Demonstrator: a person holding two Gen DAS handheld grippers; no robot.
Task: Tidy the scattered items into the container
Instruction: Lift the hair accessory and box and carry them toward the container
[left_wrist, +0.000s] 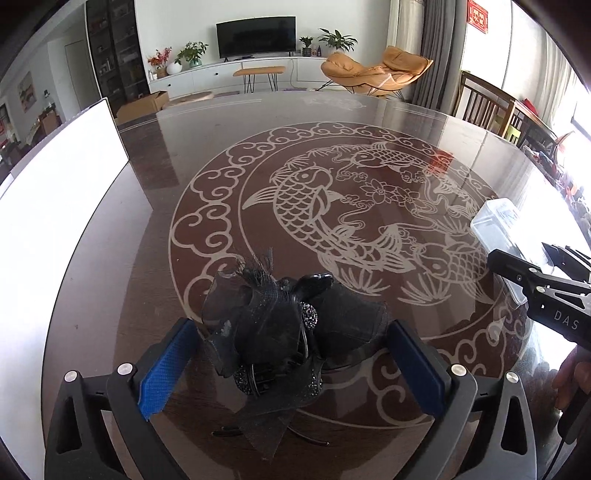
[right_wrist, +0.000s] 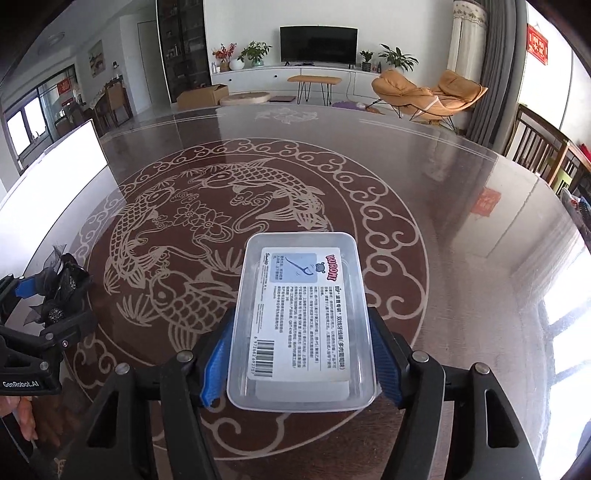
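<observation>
A black lace hair bow (left_wrist: 280, 328) with a beaded clip lies on the glass table between the blue pads (left_wrist: 166, 365) of my left gripper (left_wrist: 291, 328). The jaws stand wide open and a gap shows on each side of the bow. A clear plastic box (right_wrist: 295, 402) with a labelled white packet (right_wrist: 303, 314) inside sits on the table, and my right gripper (right_wrist: 301, 332) is shut on its two long sides. The left wrist view shows that box (left_wrist: 495, 225) and the right gripper (left_wrist: 532, 273) at the far right. In the right wrist view the bow (right_wrist: 62, 280) shows at the left edge.
The round glass table top (left_wrist: 332, 155) bears a pale fish pattern. A white board (left_wrist: 55, 221) stands along its left side. Wooden chairs (left_wrist: 487, 103) stand past the far right edge. A person's hand (right_wrist: 22, 417) holds the left gripper's handle.
</observation>
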